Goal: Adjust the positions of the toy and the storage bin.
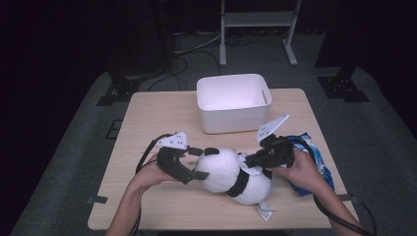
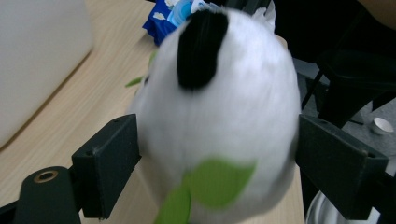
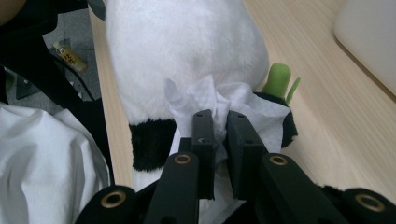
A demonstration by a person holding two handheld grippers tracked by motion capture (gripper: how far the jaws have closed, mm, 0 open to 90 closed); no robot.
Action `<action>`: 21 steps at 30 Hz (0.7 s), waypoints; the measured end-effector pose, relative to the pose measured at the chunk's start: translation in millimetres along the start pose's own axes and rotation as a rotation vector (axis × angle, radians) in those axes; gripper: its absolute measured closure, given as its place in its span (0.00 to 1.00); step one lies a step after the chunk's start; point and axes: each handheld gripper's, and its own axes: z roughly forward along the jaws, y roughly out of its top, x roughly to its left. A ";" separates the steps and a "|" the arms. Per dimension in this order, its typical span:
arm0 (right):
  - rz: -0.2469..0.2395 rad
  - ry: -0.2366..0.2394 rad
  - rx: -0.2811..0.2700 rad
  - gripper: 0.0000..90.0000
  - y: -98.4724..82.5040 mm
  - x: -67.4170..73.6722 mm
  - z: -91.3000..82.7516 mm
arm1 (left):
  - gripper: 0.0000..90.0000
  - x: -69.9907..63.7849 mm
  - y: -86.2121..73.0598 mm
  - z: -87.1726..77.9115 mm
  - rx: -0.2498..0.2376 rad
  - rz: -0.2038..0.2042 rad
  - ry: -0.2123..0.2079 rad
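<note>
The plush panda [image 1: 235, 176] lies on its side near the front edge of the counter [image 1: 147, 118] and serves as the landmark. A small fabric label [image 1: 265, 212] sticks out at the panda's near end.

At the panda's middle, the right gripper [image 1: 256, 159] has its jaws pressed together on a crumpled white tissue [image 3: 224, 105], which rests against the white fur beside the black band. The step in hand looks like wiping the toy with that tissue. To do it well, I would keep the pinch firm so the tissue does not slip out, drag it in short strokes along the fur, and press lightly so the soft body does not roll.

At the panda's head end, the left gripper [image 1: 195, 163] has its jaws spread wide, one on each side of the head. In the left gripper view the pads stand at the fur's edge without clearly squeezing it. Closing them gently would steady the toy against the wiping.

Both forearms come in low from the near edge. The left hand [image 1: 150, 172] holds its gripper pointing across toward the panda. The right hand [image 1: 300, 169] angles its gripper inward and down.

Just right of the panda lies a blue snack bag [image 1: 314, 160]. Beyond the panda stands a white bin [image 1: 233, 118].
</note>
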 end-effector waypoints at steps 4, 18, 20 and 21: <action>0.024 -0.010 -0.015 0.90 -10.8 -5.6 -6.0 | 0.11 2.8 -0.3 10.9 0.026 -0.006 -0.017; 0.083 0.013 -0.154 0.91 -40.4 -18.5 -20.9 | 0.35 0.1 30.9 20.1 0.022 0.032 -0.001; 0.082 0.024 -0.173 0.91 -39.7 -18.2 -19.9 | 0.35 -2.4 35.9 15.2 0.033 0.045 0.014; 0.080 0.028 -0.177 0.91 -39.0 -17.9 -18.5 | 0.35 -3.4 37.8 12.6 0.037 0.051 0.019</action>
